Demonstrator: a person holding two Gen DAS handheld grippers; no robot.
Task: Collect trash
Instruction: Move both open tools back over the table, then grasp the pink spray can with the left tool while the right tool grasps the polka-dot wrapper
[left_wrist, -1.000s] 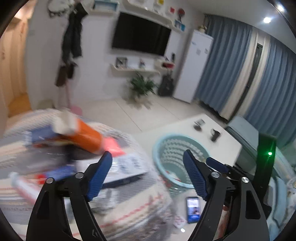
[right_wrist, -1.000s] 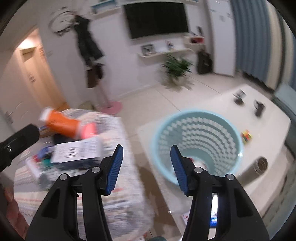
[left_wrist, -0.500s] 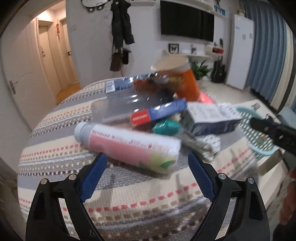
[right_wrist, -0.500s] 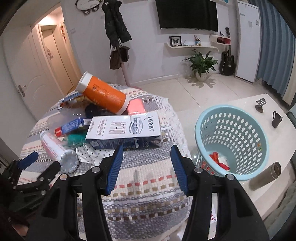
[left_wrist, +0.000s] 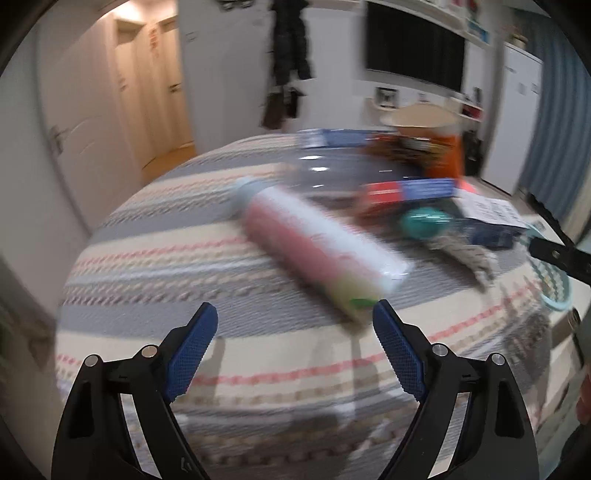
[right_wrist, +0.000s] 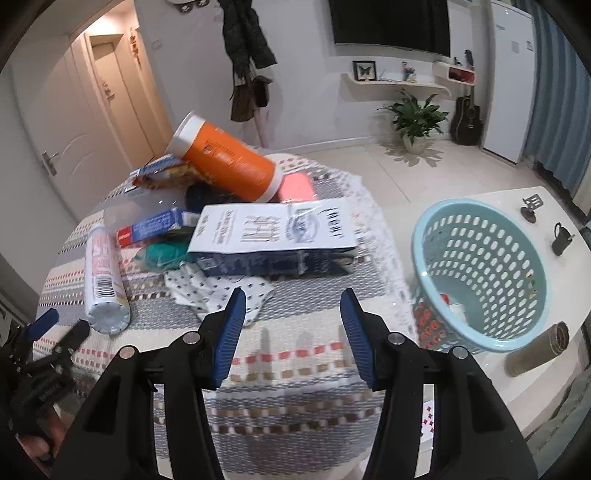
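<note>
A pile of trash lies on a round table with a striped cloth: a white and pink bottle, an orange canister, a white and navy carton, a blue and red box, a teal wad and a patterned wrapper. A light blue basket stands to the right. My left gripper is open and empty, just short of the bottle's base. My right gripper is open and empty, in front of the carton.
The basket stands on a white low table with a metal flask and small dark items. Behind are a door, a coat rack, a plant and blue curtains.
Both grippers have swung from the basket over to the striped table. My left gripper has come closer to the pink bottle; my right gripper has come closer to the carton.
</note>
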